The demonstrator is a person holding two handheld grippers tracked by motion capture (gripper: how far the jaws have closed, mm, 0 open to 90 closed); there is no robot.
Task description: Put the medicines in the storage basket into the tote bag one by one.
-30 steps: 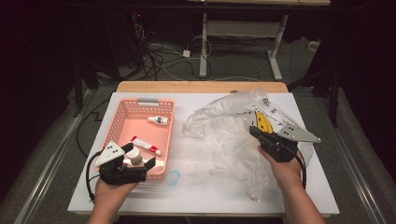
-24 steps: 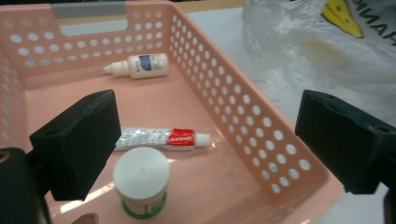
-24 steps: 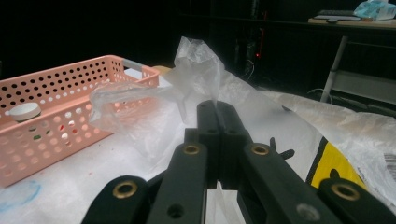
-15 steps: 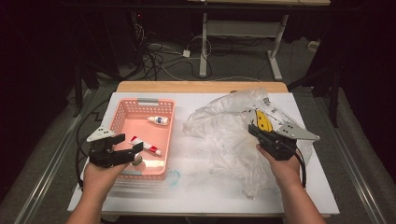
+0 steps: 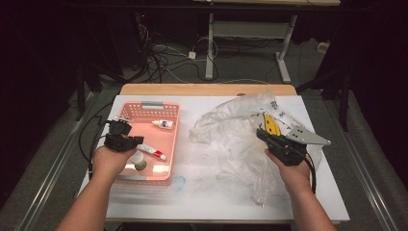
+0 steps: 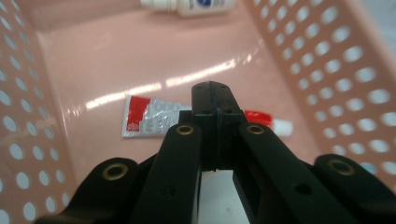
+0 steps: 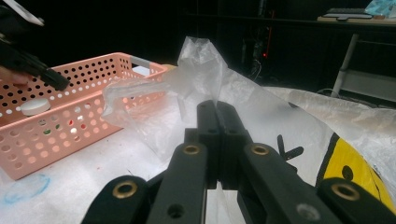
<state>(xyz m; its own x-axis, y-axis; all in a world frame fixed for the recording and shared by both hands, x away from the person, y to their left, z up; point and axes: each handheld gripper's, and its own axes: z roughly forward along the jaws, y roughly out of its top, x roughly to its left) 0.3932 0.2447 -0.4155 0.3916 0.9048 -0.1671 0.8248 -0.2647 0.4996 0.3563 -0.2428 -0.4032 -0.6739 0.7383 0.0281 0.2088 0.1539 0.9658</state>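
High view: you look forward and down over the whole table [image 5: 207, 192] | left gripper view: close, aimed down into the pink basket [image 6: 65, 56] | right gripper view: low, level across the plastic bag [image 7: 261, 107] toward that basket [image 7: 60, 116], which all three views share.

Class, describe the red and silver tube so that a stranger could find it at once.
Start at the pink basket on the table's left side. The tube lies flat on its floor, between a white bottle and a white-capped jar. It alone is red and silver.
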